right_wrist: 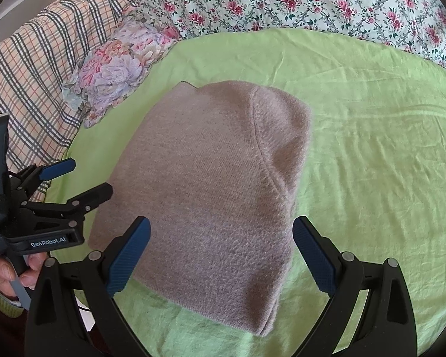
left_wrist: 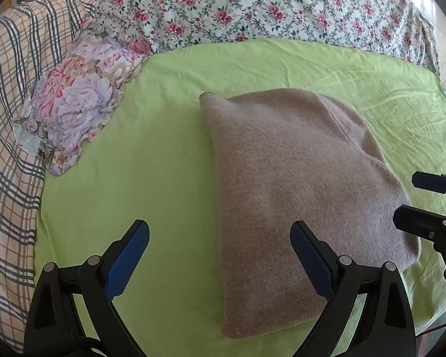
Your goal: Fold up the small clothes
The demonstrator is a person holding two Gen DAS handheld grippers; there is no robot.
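Observation:
A folded beige knit garment [left_wrist: 297, 190] lies flat on the green sheet [left_wrist: 151, 154]; it also shows in the right wrist view [right_wrist: 211, 196]. My left gripper [left_wrist: 220, 238] is open and empty, hovering at the garment's near left edge; it appears in the right wrist view [right_wrist: 83, 178] at the left. My right gripper [right_wrist: 221, 238] is open and empty above the garment's near edge; it shows in the left wrist view [left_wrist: 413, 199] at the far right. Neither gripper touches the garment.
A floral frilled pillow [left_wrist: 77, 101] lies at the left on the sheet. A plaid blanket [left_wrist: 12, 136] runs along the left side. A rose-patterned quilt [left_wrist: 252, 6] is bunched at the back. A hand [right_wrist: 9, 270] holds the left gripper's handle.

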